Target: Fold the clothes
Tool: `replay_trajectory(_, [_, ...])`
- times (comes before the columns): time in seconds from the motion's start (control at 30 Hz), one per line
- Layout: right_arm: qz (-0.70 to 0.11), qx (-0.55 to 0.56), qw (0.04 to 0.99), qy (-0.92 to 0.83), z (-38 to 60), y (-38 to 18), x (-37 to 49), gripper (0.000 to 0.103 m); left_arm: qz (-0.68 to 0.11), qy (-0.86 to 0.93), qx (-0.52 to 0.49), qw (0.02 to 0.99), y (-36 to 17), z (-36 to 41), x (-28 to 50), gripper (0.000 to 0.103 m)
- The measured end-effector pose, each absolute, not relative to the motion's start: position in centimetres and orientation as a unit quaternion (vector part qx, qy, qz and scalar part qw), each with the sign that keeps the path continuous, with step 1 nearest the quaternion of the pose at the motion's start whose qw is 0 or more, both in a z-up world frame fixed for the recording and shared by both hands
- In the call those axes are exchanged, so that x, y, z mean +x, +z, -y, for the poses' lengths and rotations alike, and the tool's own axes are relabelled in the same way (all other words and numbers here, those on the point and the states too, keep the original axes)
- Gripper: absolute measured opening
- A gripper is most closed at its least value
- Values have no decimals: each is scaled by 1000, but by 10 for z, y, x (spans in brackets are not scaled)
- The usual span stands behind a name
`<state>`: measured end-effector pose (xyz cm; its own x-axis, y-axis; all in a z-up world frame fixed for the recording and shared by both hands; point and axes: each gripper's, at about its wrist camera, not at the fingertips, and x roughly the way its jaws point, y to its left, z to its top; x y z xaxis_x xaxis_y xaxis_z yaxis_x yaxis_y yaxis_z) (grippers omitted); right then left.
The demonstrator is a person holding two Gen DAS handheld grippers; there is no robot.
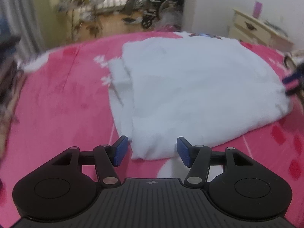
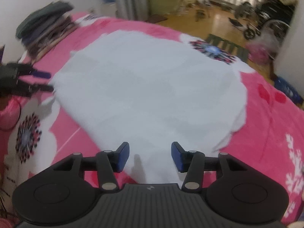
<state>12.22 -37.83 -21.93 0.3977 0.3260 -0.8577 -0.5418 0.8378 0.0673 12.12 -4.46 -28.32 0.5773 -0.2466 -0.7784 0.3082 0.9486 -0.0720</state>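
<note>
A white garment (image 1: 190,87) lies folded over on the pink bedspread (image 1: 57,98), with a narrow layer showing along its left side. My left gripper (image 1: 150,152) stands open over the garment's near corner, and its blue pads (image 1: 120,150) stay clear of the cloth. In the right wrist view the same garment (image 2: 152,87) spreads wide across the bed. My right gripper (image 2: 150,156) is open over its near edge, the cloth lying loose between the pads (image 2: 177,156). Each gripper appears at the other view's edge: the right gripper (image 1: 292,83) and the left gripper (image 2: 36,81).
A stack of dark folded clothes (image 2: 45,26) sits at the bed's far left corner. A cream dresser (image 1: 254,30) stands beyond the bed on the right. A wheelchair (image 1: 159,5) and other clutter stand on the wooden floor (image 2: 218,24) past the bed.
</note>
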Motion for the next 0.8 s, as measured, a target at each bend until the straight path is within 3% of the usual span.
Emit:
replay_trajectory(0.17, [-474, -130, 826, 277, 358, -224, 118, 64, -474, -157, -71, 864, -291, 22, 122, 57])
replay_trajectory(0.43, [-453, -134, 843, 257, 349, -224, 119, 95, -502, -151, -142, 840, -305, 10, 126, 57])
replay_trajectory(0.53, [-438, -146, 851, 253, 346, -225, 116, 100, -501, -150, -143, 840, -306, 10, 126, 58])
replay_trajectory(0.8, [-377, -183, 876, 240, 340, -226, 102, 103, -499, -150, -126, 844, -307, 14, 125, 60])
